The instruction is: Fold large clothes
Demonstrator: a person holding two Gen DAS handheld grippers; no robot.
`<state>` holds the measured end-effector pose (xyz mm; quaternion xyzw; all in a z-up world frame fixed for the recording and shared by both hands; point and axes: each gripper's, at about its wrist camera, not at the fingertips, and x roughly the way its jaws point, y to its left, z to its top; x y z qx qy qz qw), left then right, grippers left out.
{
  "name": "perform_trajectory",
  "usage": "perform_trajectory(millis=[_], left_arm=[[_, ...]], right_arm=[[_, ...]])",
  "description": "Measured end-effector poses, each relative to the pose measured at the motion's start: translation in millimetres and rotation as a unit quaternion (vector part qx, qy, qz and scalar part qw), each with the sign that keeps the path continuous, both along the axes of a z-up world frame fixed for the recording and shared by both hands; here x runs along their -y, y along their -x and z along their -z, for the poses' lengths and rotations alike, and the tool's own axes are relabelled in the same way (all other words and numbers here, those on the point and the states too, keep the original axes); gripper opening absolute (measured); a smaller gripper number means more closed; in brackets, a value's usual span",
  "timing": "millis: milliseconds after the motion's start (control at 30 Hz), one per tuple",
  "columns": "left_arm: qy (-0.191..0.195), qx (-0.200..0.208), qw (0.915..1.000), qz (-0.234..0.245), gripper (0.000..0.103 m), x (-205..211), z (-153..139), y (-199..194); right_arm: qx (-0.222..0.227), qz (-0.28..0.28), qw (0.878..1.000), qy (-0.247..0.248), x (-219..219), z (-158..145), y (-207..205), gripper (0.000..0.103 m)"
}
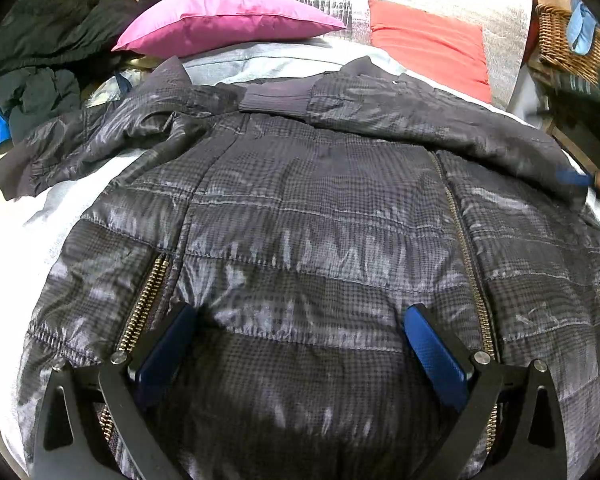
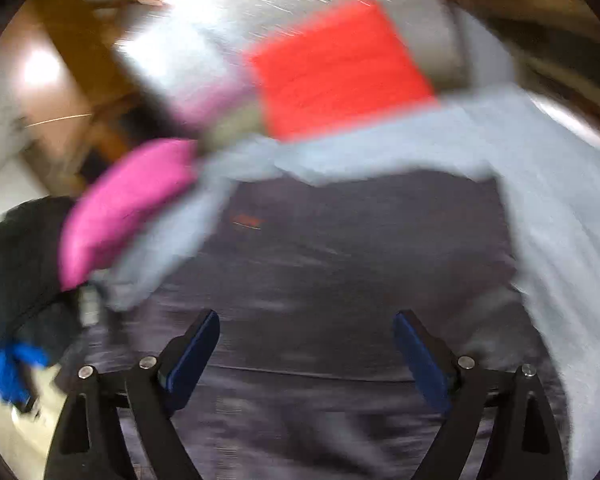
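Note:
A dark grey checked padded jacket [image 1: 312,216] lies spread on a pale bed sheet [image 1: 56,200], front up, its zip [image 1: 466,248] running down it. Its right sleeve [image 1: 420,116] is folded across the chest, cuff [image 1: 276,100] near the collar. Its left sleeve [image 1: 80,152] lies out to the left. My left gripper [image 1: 300,320] is open, just above the jacket's lower front. My right gripper [image 2: 306,330] is open over the jacket [image 2: 340,248] in a motion-blurred view. A blue finger pad [image 1: 574,179] of it shows at the right edge by the folded sleeve.
A pink pillow [image 1: 220,20] and a red pillow [image 1: 432,44] lie at the head of the bed. A heap of dark clothes [image 1: 40,64] sits at the far left. A wicker basket [image 1: 568,40] stands at the right.

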<state>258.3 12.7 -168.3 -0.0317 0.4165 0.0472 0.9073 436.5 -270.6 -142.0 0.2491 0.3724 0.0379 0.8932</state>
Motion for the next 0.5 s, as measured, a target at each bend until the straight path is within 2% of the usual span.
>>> perform_trajectory(millis=[33, 67, 100, 133, 167, 233, 333, 400, 467, 500], left_arm=[[0.002, 0.000, 1.0000, 0.001, 0.103, -1, 0, 0], [0.006, -0.003, 1.0000, 0.002, 0.103, -2, -2, 0], [0.014, -0.012, 0.9998, 0.005, 0.103, -4, -5, -1], [0.029, -0.029, 0.9991, 0.012, 0.103, -8, -10, -4], [0.059, -0.040, 0.9973, 0.020, 0.103, -14, -18, -7], [0.129, -0.030, 0.9908, 0.025, 0.103, -30, -42, -14], [0.176, -0.010, 0.9840, 0.026, 0.103, -46, -77, -46], [0.195, -0.026, 0.9801, 0.027, 0.103, -54, -81, -82], [0.216, -0.041, 0.9754, 0.001, 0.103, -65, -70, -126], [0.219, -0.048, 0.9744, -0.011, 0.103, -69, -64, -141]], right_arm=[[-0.039, 0.007, 0.998, -0.041, 18, 20, -7, 0.090], [-0.032, 0.006, 0.997, -0.077, 29, 24, -4, 0.089], [-0.006, 0.007, 0.994, -0.108, 39, 20, 2, 0.090], [0.012, 0.007, 0.992, -0.126, 46, 14, 8, 0.090], [0.029, 0.006, 0.989, -0.146, 53, 7, 14, 0.090], [0.054, -0.007, 0.983, -0.175, 59, -1, 27, 0.091], [0.058, -0.042, 0.976, -0.204, 59, 3, 47, 0.091], [0.039, -0.032, 0.961, -0.272, 64, 24, 57, 0.091], [0.019, -0.013, 0.934, -0.356, 69, 48, 63, 0.091], [0.013, -0.007, 0.927, -0.376, 69, 57, 62, 0.091]])
